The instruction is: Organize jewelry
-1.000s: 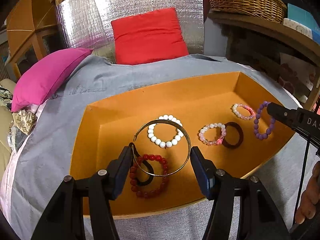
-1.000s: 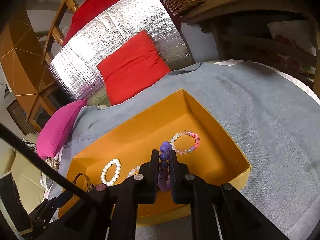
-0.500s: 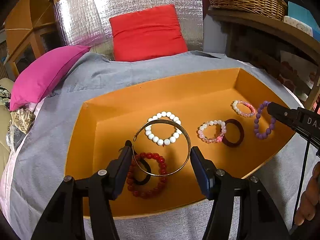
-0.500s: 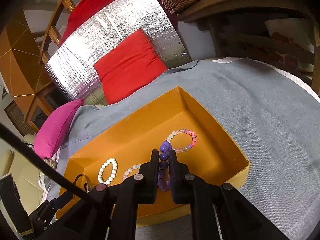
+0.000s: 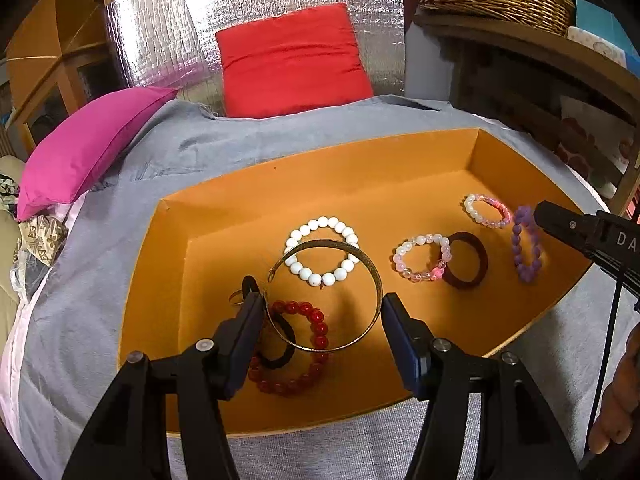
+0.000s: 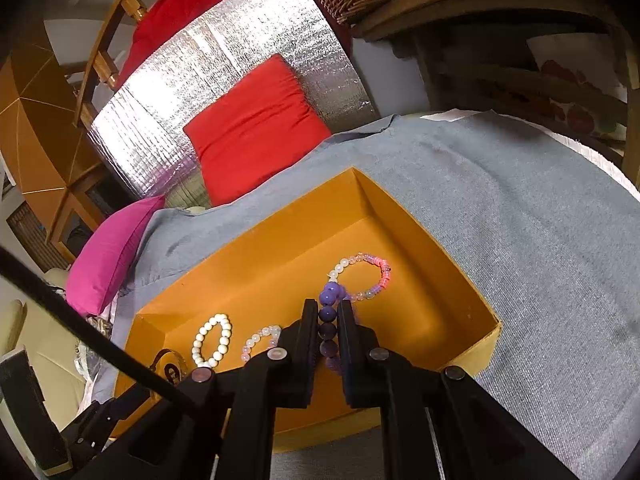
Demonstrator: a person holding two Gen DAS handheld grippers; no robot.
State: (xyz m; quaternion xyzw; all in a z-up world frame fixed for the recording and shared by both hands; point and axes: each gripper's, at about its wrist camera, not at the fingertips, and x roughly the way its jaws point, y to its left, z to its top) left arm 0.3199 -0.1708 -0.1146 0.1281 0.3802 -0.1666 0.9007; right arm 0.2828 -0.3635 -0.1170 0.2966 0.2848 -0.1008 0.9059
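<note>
Bracelets [image 5: 322,251] in orange box [image 5: 320,168]

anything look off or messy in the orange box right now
Mostly tidy, but a few pieces overlap. The red bead bracelet lies tangled over a black hair tie, and the pink bead bracelet overlaps a dark hair tie. The gold bangle is tilted, spanning the left gripper.

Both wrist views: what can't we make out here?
- Purple bead bracelet: right wrist view, its lower loop hidden behind the right gripper.
- Black hair tie: left wrist view, partly covered by the left gripper finger and the brass bangle.
- Small ring: left wrist view, too small to identify.
- Red bead bracelet: absent from right wrist view.
</note>
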